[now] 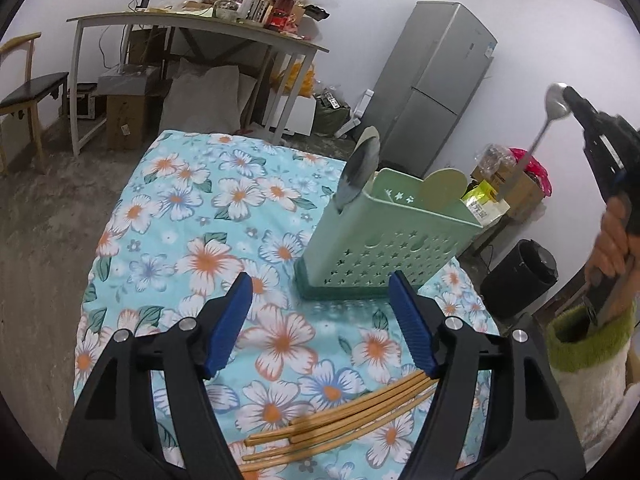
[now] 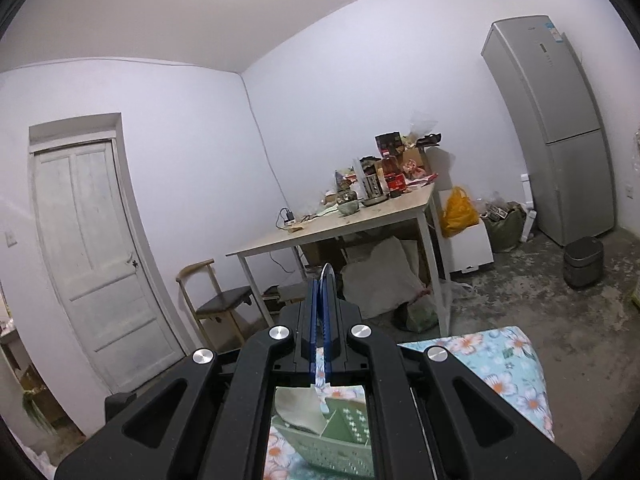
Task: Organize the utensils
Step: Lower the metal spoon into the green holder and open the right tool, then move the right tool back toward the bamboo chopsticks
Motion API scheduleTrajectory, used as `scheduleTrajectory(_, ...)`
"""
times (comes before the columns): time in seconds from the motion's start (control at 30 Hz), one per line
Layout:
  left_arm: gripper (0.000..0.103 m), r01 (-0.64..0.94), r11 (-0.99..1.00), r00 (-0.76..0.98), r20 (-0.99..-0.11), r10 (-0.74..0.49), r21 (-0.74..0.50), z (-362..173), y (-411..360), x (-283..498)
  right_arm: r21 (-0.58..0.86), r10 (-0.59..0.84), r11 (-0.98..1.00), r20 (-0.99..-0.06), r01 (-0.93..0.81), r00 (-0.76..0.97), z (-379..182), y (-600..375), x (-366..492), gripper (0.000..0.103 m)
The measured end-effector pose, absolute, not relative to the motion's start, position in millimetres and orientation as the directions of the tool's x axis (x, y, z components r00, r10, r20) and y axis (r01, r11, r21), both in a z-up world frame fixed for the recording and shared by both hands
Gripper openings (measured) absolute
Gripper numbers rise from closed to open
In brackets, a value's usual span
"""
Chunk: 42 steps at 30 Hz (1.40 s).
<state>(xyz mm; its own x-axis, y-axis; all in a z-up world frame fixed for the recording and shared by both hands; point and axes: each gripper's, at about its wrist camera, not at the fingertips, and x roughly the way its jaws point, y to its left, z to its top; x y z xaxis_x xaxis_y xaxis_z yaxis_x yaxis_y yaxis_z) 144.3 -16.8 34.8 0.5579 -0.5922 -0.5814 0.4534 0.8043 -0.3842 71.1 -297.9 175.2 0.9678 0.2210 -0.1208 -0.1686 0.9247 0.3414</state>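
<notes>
A green perforated utensil holder [image 1: 384, 236] stands on the floral cloth [image 1: 192, 240], with a large metal spatula [image 1: 358, 168] in its left compartment. Several wooden chopsticks [image 1: 340, 420] lie on the cloth under my left gripper [image 1: 324, 320], which is open and empty above them. My right gripper [image 1: 576, 104] is shut on a metal spoon [image 1: 548, 120], held with its bowl up, above and right of the holder. In the right wrist view the gripper [image 2: 323, 280] is shut on the spoon's edge [image 2: 327, 270], and the holder [image 2: 336, 444] shows below.
A cluttered white table [image 1: 192, 20], a chair [image 1: 28, 96], boxes and sacks stand behind. A silver fridge [image 1: 436, 92] is at the back right, a black bin [image 1: 520, 276] beside the cloth's right edge. A door [image 2: 96, 256] is at left.
</notes>
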Motion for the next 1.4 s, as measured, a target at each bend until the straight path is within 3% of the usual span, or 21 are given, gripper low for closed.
scheduleTrajectory(0.37,0.069,0.443,0.818,0.568,-0.591,-0.573,-0.367,34.0,-12.0,149.4,0.430,0.241,0.894,-0.221,-0.128,0.945,115.5,-318.0,124.4,0.002)
scheduleTrajectory(0.63,0.069,0.441,0.819,0.559,-0.602,-0.571,-0.367,30.7,-17.2,153.8,0.502,0.306,0.859,-0.343,-0.102,0.888,60.1,-323.9,140.3,0.007)
scheduleTrajectory(0.67,0.069,0.441,0.819,0.557,-0.604,-0.570,-0.367,30.3,-18.0,154.0,0.490,0.299,0.867,-0.362,-0.093,0.883,58.1,-322.9,138.1,0.009)
scheduleTrajectory(0.73,0.069,0.441,0.819,0.555,-0.605,-0.571,-0.368,29.9,-18.8,154.1,0.482,0.284,0.873,-0.369,-0.079,0.885,57.9,-324.8,130.0,0.031)
scheduleTrajectory(0.77,0.069,0.441,0.819,0.555,-0.605,-0.571,-0.368,30.0,-19.5,154.0,0.483,0.277,0.872,-0.361,-0.076,0.890,58.7,-326.3,125.6,0.035)
scheduleTrajectory(1.17,0.071,0.440,0.822,0.565,-0.600,-0.567,-0.362,32.8,-22.8,144.7,0.519,0.305,0.848,-0.308,-0.109,0.901,69.2,-320.5,61.8,0.042)
scheduleTrajectory(1.27,0.073,0.439,0.821,0.563,-0.601,-0.568,-0.365,32.3,-24.1,139.8,0.529,0.331,0.841,-0.339,-0.112,0.881,59.8,-309.8,51.4,0.050)
scheduleTrajectory(1.4,0.075,0.446,0.815,0.553,-0.603,-0.575,-0.369,28.6,-28.1,132.0,0.507,0.360,0.856,-0.447,-0.100,0.819,31.0,-277.4,37.3,0.061)
